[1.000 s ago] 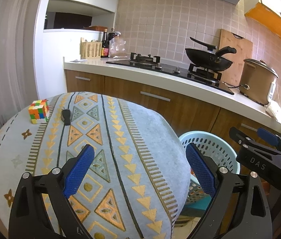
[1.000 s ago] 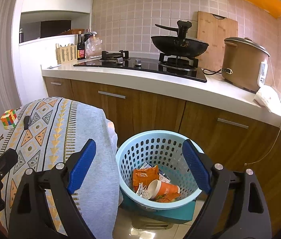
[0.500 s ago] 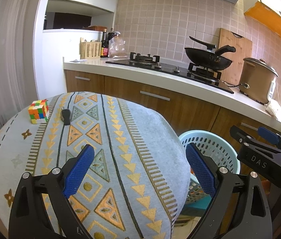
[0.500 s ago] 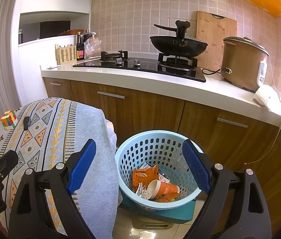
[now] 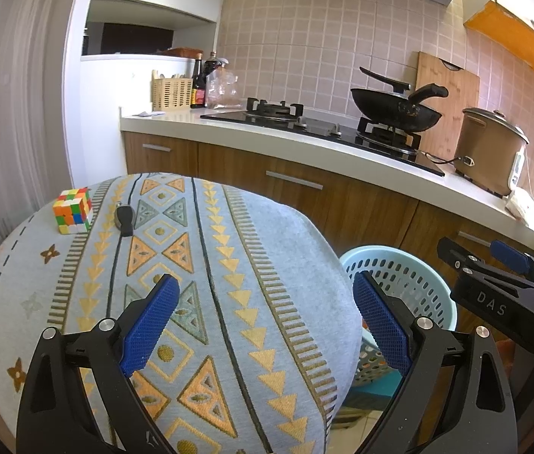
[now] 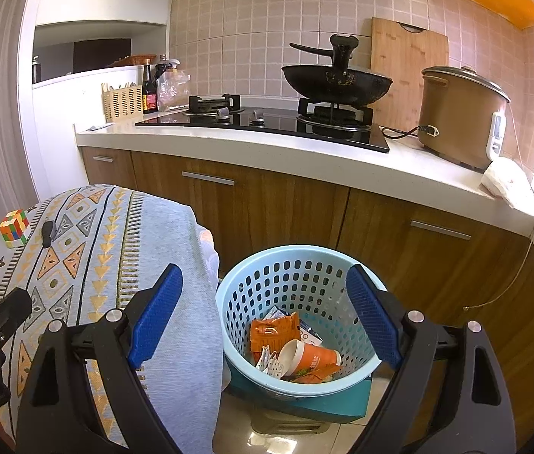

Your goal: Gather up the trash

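A home kitchen: gas hob [image 6: 267,123] with wok [image 6: 337,85], rice cooker [image 6: 460,115], tiled wall [image 5: 305,45], wooden cabinets [image 6: 286,208].

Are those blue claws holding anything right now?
No. The left gripper and right gripper are both open and empty; the trash lies in the basket.

Round table under patterned grey cloth [image 5: 199,265], Rubik's cube [image 5: 73,215] and small black object [image 5: 124,220] just beside it
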The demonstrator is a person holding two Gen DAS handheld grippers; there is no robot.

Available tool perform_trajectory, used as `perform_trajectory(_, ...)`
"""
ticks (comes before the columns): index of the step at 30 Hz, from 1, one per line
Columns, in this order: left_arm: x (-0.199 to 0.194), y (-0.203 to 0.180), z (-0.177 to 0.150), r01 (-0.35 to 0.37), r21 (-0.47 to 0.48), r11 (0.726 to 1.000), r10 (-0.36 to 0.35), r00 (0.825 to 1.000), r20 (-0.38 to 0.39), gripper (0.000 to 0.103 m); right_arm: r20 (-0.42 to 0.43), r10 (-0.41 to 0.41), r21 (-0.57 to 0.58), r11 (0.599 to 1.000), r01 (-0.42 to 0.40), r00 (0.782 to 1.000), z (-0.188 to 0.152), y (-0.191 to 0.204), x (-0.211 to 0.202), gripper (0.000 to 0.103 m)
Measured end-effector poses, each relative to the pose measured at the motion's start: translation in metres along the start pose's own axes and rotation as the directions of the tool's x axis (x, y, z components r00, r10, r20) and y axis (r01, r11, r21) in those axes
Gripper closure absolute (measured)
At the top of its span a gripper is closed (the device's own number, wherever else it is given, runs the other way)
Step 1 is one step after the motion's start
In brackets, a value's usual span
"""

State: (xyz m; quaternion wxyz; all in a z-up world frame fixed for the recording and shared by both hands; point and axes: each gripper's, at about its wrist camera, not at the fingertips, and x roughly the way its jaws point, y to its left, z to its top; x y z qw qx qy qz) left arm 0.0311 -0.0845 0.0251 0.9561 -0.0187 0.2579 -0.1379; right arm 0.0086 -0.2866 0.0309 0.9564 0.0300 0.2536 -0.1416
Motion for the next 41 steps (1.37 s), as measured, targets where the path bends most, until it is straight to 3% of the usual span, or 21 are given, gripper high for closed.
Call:
perform_trajectory(21, 0.0020, 0.0057, -0.0032, -0.002, 0.011, 1.000, 0.002, 1.000, 0.001, 0.012, 0.016, -0.005, 0.006, 1.000, 0.005, 1.000, 0.0026, 0.0022, -0.0031, 0.019)
perform_trajectory(32, -0.0009, 0.0060, -0.0034, -0.039, 0.049, 0.998, 0.038, 0.999, 0.030, 0.013, 0.014, -0.006, 0.007, 1.000, 0.006, 1.000, 0.0027, 0.0019, -0.0019, 0.019)
perform_trajectory(38, 0.0026, 0.0073, -0.0013, -0.002, 0.036, 0.999, 0.002, 1.000, -0.004, 0.010, 0.016, -0.007, 0.005, 1.000, 0.007, 1.000, 0.0031, 0.0024, -0.0017, 0.019)
perform_trajectory(41, 0.0013, 0.0035, -0.0011, -0.018, 0.057, 0.998, 0.018, 1.000, 0.011, 0.010, 0.017, -0.008, 0.006, 1.000, 0.008, 1.000, 0.0026, 0.0032, -0.0017, 0.019)
